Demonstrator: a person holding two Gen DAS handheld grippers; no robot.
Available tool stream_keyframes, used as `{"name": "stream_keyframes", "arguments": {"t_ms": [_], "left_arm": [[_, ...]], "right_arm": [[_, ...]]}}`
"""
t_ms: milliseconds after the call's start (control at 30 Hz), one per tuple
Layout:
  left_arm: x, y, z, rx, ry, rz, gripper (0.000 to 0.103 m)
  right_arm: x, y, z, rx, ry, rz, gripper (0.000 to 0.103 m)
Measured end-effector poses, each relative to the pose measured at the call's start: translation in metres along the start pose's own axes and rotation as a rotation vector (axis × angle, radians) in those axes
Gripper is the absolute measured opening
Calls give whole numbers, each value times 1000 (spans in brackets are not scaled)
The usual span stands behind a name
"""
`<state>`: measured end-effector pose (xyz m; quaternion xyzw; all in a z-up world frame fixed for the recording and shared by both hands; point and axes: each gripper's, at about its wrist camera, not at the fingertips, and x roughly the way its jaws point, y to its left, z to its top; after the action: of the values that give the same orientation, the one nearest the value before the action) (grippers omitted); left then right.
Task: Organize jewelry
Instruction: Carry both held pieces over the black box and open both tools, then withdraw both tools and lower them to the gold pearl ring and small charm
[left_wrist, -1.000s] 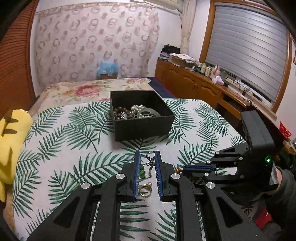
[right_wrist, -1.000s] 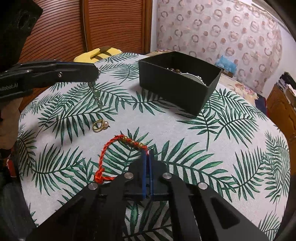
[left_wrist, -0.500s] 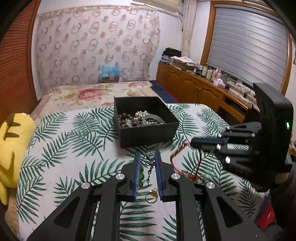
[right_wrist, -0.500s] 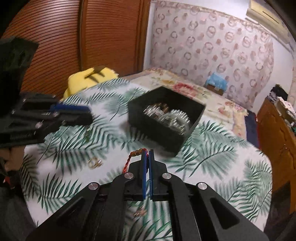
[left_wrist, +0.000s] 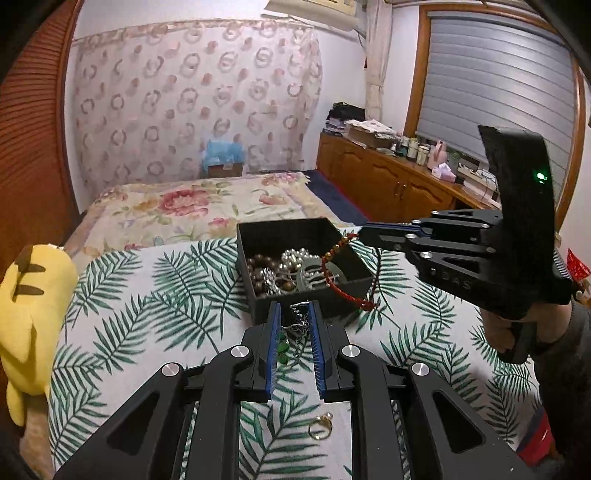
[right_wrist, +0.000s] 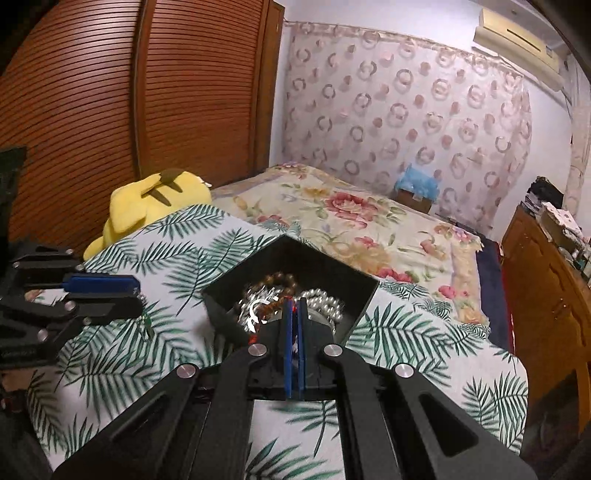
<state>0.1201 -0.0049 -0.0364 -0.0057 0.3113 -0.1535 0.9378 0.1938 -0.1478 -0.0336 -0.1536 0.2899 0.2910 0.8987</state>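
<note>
A black open box (left_wrist: 258, 236) (right_wrist: 364, 284) on the palm-leaf cloth holds brown beads, pearls and silver pieces. My right gripper (left_wrist: 364, 235) (right_wrist: 294, 302) is shut on a red cord bracelet with gold beads (left_wrist: 332, 273). The bracelet hangs over the box's right side, its loop reaching down past the front wall. My left gripper (left_wrist: 294, 308) (right_wrist: 138, 299) hovers just in front of the box, shut on a silver chain earring with green beads (left_wrist: 295, 326) that dangles between its fingers. A gold ring (left_wrist: 320, 430) lies on the cloth beneath the left gripper.
A yellow plush toy (left_wrist: 33, 317) (right_wrist: 155, 199) sits at the cloth's left edge. Behind the box lies a floral bedspread (left_wrist: 192, 206). A wooden cabinet (left_wrist: 388, 184) crowded with small items runs along the right wall. A person's hand (left_wrist: 517, 332) grips the right handle.
My right gripper lifted the red bracelet off the cloth and carried it up over the box. The left gripper drifted slightly toward the box with its earring. The ring stayed put.
</note>
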Motion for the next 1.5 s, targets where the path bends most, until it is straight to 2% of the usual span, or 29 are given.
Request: {"name": "stream_keyframes", "arguments": {"t_ms": [300,433,600,867,933,967,1400,1500], "left_arm": [[13,-1,19,20,-3,10,14],[26,0,27,9,9,7,14],[36,-1,35,11,13,13,14],[50,0,50,19,15,23,14],[52,0,53,19,14,19,14],[53,0,54,20,13,20,14],[68,-2,66,14,28,25,15],[68,-3,66,17,32,31,27]], "right_arm": [[25,-15,15,82,-1,30,3],[40,-17,10,120,22,69,4],[49,-19,2,139,35,54,5],[45,-37,7,172,-23,37,5],[47,-41,6,192,-10,45,16],[48,-42,4,191,-9,41,18],[17,-47,-25,178,12,6,18],[5,-46,-37,191,12,8,18]]}}
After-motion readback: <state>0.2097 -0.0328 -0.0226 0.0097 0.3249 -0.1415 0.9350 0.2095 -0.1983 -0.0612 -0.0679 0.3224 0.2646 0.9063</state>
